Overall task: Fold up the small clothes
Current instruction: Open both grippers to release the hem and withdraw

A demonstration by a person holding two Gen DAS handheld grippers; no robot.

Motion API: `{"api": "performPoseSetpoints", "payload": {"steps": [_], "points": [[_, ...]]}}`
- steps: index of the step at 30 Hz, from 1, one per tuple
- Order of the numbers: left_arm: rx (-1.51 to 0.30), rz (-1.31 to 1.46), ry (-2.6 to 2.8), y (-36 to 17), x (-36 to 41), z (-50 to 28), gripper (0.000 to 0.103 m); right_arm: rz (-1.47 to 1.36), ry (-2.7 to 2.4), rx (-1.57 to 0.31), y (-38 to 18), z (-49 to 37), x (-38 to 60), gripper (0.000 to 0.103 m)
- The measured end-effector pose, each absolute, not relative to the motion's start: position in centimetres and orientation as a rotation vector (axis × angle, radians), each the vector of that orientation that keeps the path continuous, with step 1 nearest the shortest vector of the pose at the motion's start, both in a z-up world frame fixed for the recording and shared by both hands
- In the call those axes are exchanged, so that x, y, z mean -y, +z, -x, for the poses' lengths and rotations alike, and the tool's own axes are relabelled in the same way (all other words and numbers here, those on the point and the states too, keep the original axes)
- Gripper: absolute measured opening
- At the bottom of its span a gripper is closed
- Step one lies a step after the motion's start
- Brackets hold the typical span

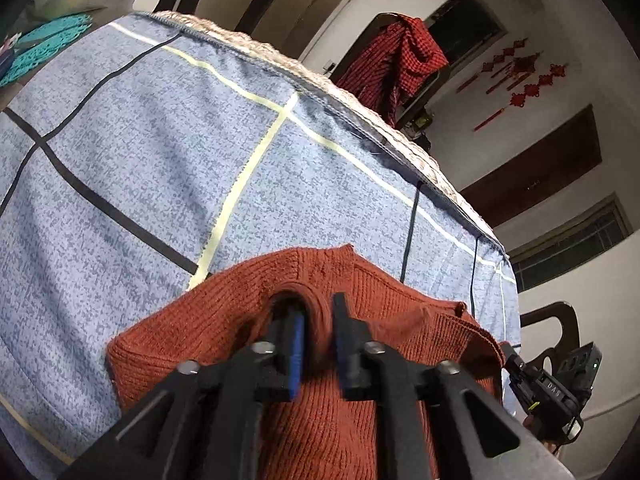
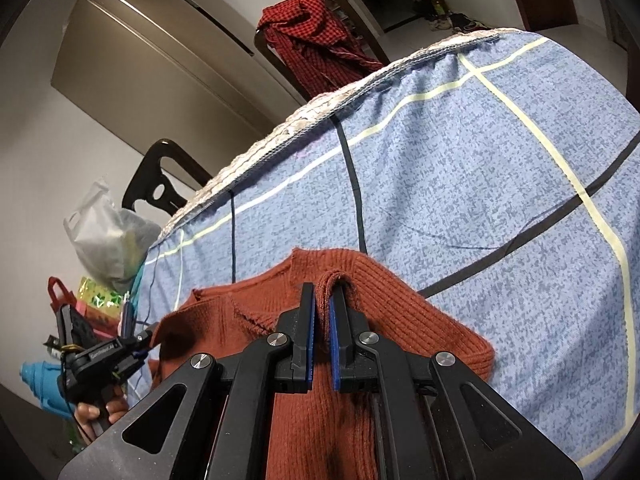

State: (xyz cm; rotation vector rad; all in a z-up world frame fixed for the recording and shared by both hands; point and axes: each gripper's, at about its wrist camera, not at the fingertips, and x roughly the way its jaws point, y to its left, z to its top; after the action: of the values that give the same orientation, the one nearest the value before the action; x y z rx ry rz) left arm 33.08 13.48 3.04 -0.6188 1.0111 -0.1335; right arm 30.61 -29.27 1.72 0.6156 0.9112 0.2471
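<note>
Gripping a pinched ridge of the rust-red knit sweater (image 1: 224, 344), the left gripper (image 1: 316, 344) has its fingers clenched on a fold of wool, though only a thin roll of fabric sits between the pads, so a quick tug could, in my judgement, pull the knit free. The sweater lies on the near part of the blue checked tablecloth (image 1: 160, 168), its far edge humped up and its body running back under both tools. Further right, the right gripper (image 2: 322, 336) is grasping another raised fold of the sweater (image 2: 420, 320), with the cloth looped over the tip of one finger; the hold looks narrow, and a loop like that may slide off if the hand tilts. The two grips sit near each other along the same edge, so if one hand lifts faster than the other the garment would probably twist and the fold land crooked. The ribbed wool stretches easily, so hard pulling apart could drag it out of shape instead of laying it flat. The tablecloth is loose and faintly creased at the right; a low sweep of the sweater might catch it and bunch it toward the table edge (image 2: 304, 120). Far beyond, a red checked shirt (image 2: 316, 28) hangs on a chair, well apart from the work, and should pose no trouble.
</note>
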Motion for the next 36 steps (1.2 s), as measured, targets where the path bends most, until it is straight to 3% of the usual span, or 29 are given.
{"api": "performPoseSetpoints", "payload": {"steps": [7, 11, 12, 21, 36], "points": [[-0.949, 0.556, -0.097, 4.1, -13.8, -32.8, 0.048, -0.574, 0.214, -0.918, 1.5, -31.0, 28.9, 0.009], [-0.913, 0.543, -0.102, 5.2, -14.2, -32.3, 0.05, -0.549, 0.17, -0.871, 2.3, -30.8, 29.1, 0.027], [-0.907, 0.532, -0.102, 5.5, -14.2, -32.1, 0.052, -0.542, 0.164, -0.862, 2.6, -30.8, 29.1, 0.027], [-0.902, 0.338, -0.188, 6.5, -11.1, -29.2, 0.053, -0.317, 0.2, -0.79, 4.8, -27.9, 27.0, 0.027], [-0.948, 0.132, -0.191, 2.5, -7.3, -28.6, 0.053, -0.166, 0.187, -0.905, 0.3, -26.8, 25.1, 0.027]]}}
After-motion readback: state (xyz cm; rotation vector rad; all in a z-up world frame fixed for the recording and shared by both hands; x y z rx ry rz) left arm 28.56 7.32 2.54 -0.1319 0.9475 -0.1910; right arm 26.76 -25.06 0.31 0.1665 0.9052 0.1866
